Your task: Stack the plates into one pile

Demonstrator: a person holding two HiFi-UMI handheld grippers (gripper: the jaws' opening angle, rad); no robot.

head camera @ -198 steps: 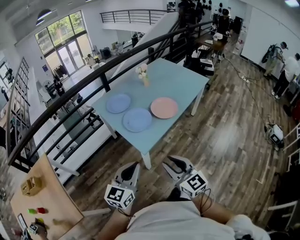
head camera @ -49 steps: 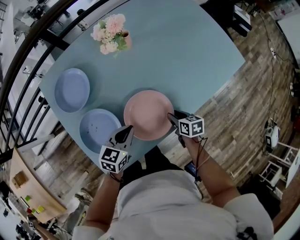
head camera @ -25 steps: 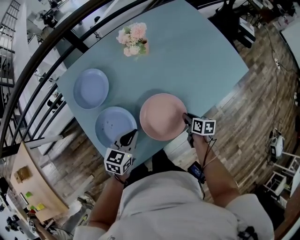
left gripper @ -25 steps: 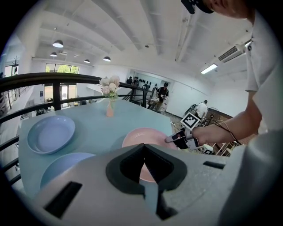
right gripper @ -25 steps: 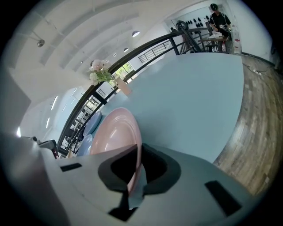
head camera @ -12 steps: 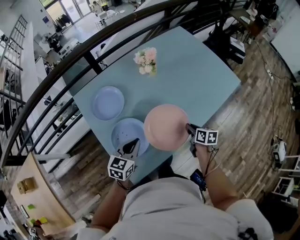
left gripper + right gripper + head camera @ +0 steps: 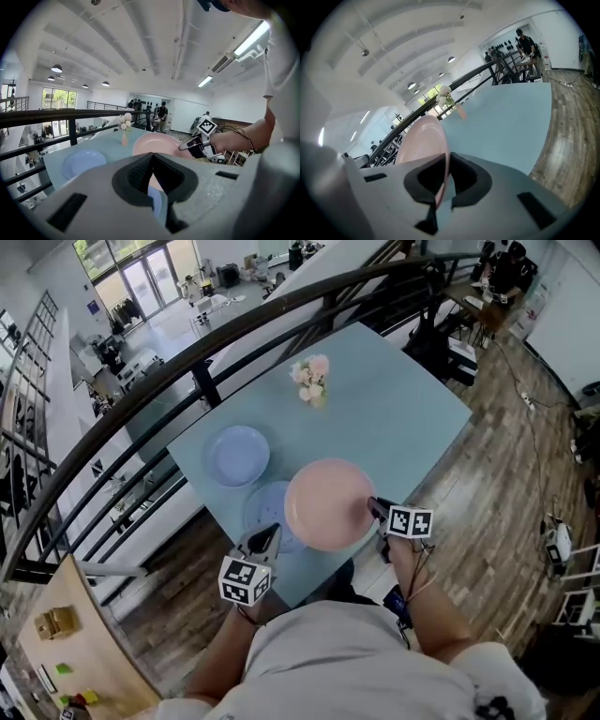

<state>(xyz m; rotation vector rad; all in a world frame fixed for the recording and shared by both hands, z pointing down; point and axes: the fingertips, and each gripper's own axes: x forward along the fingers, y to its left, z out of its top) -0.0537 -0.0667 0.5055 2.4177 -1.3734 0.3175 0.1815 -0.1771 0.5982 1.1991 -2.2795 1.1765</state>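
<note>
We clamp the pink plate (image 7: 323, 504) by its rim in the right gripper (image 7: 374, 508) (left gripper (image 7: 270, 532) closed, empty). The near blue plate (image 7: 262, 512) lies at nine o'clock, partly underneath.

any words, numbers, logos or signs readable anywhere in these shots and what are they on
No text can be read in any view.
Marker cube on the left gripper: black-and-white square pattern, no letters.
Marker cube on the right gripper: same kind of pattern, no letters.
Pink plate, far blue plate and near blue plate: plain, no print visible.
Small blue sign on the far wall: too small to read.
</note>
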